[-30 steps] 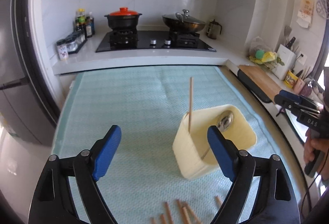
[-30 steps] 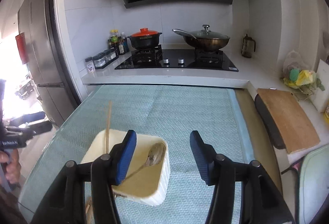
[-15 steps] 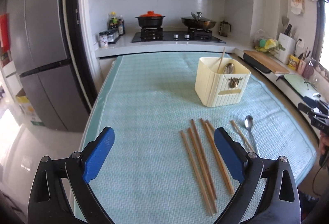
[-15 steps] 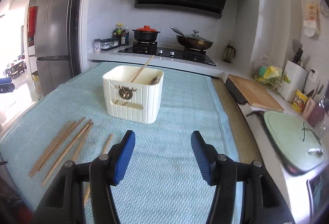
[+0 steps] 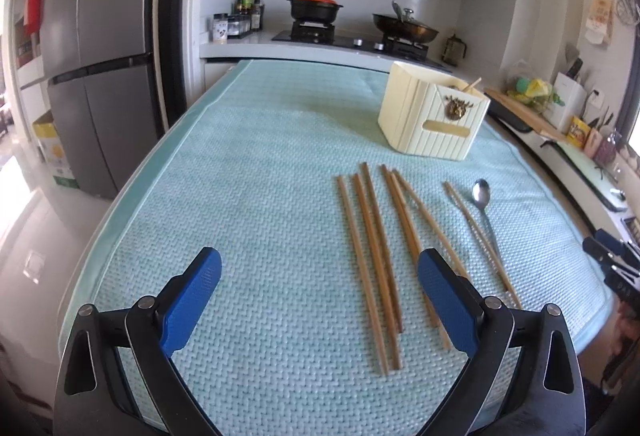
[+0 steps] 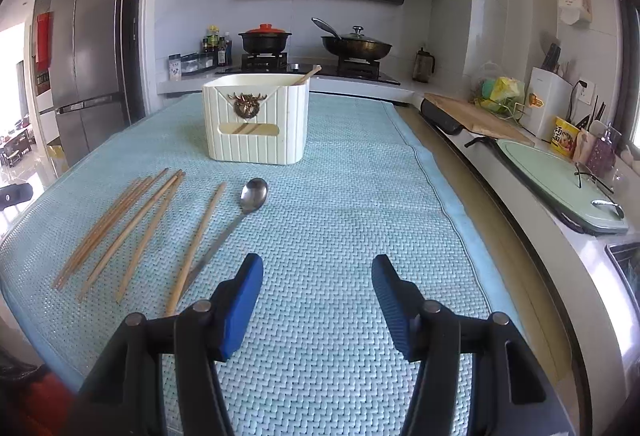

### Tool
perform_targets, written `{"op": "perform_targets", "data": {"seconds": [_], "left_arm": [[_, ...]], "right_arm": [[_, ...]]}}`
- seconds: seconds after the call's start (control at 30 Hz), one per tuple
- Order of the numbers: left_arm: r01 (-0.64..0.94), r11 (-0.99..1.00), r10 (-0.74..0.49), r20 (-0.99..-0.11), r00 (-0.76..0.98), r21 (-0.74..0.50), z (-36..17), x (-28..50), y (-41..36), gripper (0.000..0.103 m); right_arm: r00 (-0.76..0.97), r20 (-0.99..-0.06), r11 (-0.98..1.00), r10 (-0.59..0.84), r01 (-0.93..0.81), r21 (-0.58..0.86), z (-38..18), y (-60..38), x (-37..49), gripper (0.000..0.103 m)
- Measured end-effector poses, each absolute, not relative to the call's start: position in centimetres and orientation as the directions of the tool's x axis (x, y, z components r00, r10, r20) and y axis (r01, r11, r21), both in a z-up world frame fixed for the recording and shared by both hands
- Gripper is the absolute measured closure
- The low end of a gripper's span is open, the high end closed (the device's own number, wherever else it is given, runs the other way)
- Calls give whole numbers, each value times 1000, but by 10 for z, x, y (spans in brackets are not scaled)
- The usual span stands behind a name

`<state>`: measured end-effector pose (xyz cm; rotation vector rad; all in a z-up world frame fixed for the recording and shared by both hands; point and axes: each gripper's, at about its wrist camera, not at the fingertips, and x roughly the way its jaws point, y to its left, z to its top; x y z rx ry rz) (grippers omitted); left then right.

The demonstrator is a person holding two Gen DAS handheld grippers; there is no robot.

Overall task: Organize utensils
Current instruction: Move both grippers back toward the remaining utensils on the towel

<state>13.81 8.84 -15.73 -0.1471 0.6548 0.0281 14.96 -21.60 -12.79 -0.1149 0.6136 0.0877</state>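
A cream utensil holder (image 5: 434,116) (image 6: 256,120) stands on the teal mat (image 5: 260,204) (image 6: 352,220), with one chopstick tip sticking out of it. Several wooden chopsticks (image 5: 372,248) (image 6: 128,220) and a metal spoon (image 5: 482,202) (image 6: 244,208) lie on the mat in front of it. My left gripper (image 5: 318,292) is open and empty, low over the mat's near edge, left of the chopsticks. My right gripper (image 6: 318,296) is open and empty, to the right of the spoon. The right gripper also shows at the left wrist view's right edge (image 5: 612,264).
A stove (image 6: 304,66) with a red-lidded pot (image 6: 265,38) and a wok (image 6: 356,46) stands behind the table. A grey fridge (image 5: 100,76) is at the left. The counter at the right holds a cutting board (image 6: 476,116), knife block and jars.
Both grippers have pulled back from above the holder to the table's near edge and lowered. The chopsticks and spoon on the mat have come into view.
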Motion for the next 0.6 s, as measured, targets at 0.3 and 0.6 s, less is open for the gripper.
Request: {"op": "perform_targets", "data": {"seconds": [0.3, 0.6], "left_arm": [[-105, 982, -24, -654, 756, -156, -186, 137, 100, 4], [-87, 988, -18, -653, 757, -128, -190, 139, 91, 4]], "right_arm": [[788, -612, 989, 71, -136, -60, -139, -204, 145, 45], [765, -639, 986, 80, -156, -64, -150, -193, 152, 45]]}}
